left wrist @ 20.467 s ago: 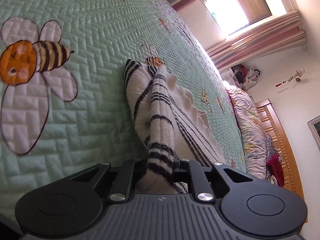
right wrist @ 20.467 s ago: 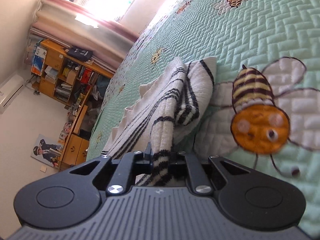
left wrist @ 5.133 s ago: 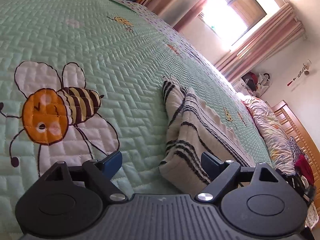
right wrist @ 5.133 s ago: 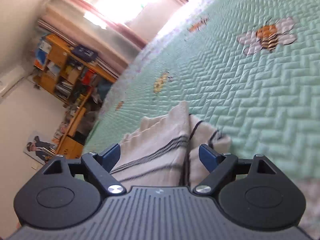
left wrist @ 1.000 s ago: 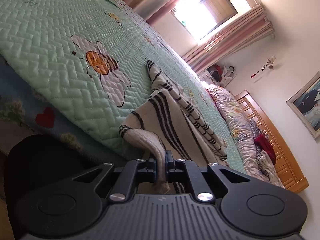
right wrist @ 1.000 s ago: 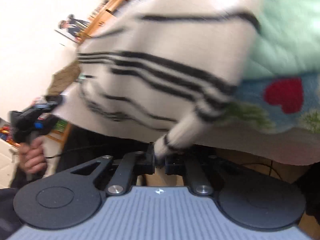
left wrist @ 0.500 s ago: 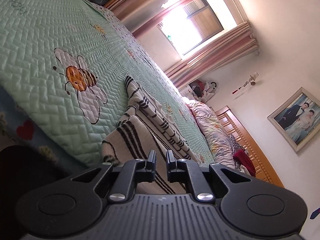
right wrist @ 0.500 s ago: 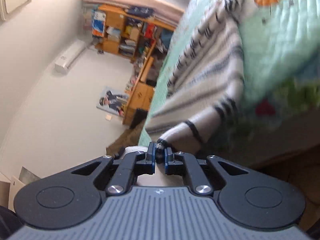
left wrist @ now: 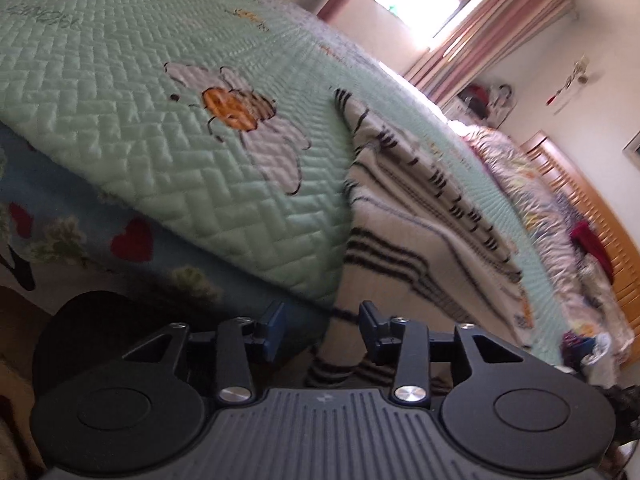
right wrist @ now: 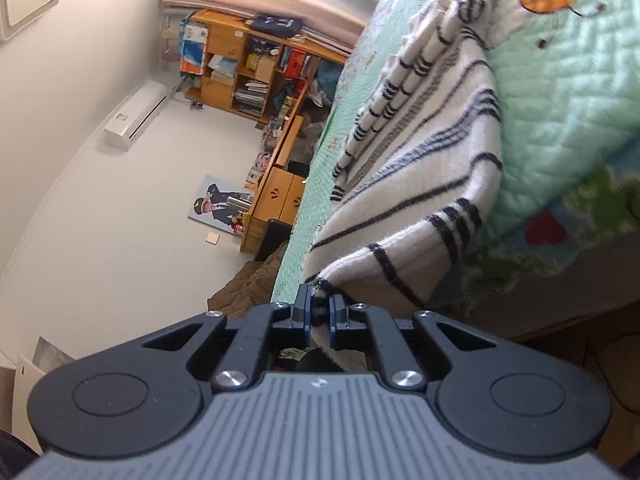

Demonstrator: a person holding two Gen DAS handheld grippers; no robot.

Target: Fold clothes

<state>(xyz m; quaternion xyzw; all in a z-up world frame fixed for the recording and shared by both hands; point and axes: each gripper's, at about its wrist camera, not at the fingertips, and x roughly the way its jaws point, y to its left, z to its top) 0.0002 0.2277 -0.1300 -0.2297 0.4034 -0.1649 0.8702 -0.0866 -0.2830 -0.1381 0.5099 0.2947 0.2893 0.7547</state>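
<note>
Hanging over the near edge of the bed point(left wrist: 120, 92), the striped sweater point(left wrist: 420, 216) lies partly on the green quilt with its bee pattern point(left wrist: 232, 110) and partly draped down the side. Straight ahead of the left tool point(left wrist: 322, 322) the cream knit with its black stripes falls past the quilt's edge, and a striped cuff dangles just below and between the 2 blue-padded fingers point(left wrist: 274, 320). This tool's jaws have just been opening and now stand apart, released, with the cloth in the gap but neither pad pressing on it. To the left of the tool a blue blanket with red hearts point(left wrist: 132, 240) shows under the quilt.

The right tool point(right wrist: 319, 312) is clenched on the sweater point(right wrist: 432, 160): its 2 pads sit close together with a thin edge of the knit pinched between them. From that pinch the garment rises ahead and to the right, up over the bed's edge point(right wrist: 568, 120) and along the quilt. A row of short dark stripes runs along a raised fold further ahead of the tool.

Off to the left of the right tool, well apart, stand a wooden shelf unit point(right wrist: 248, 68) full of books and boxes, a wall air conditioner point(right wrist: 134, 114) and a picture point(right wrist: 216, 208) propped on the floor. Ahead of the left tool and to its right, curtains point(left wrist: 492, 20) frame a bright window, and a wooden headboard point(left wrist: 592, 200) lies at the bed's far end.
</note>
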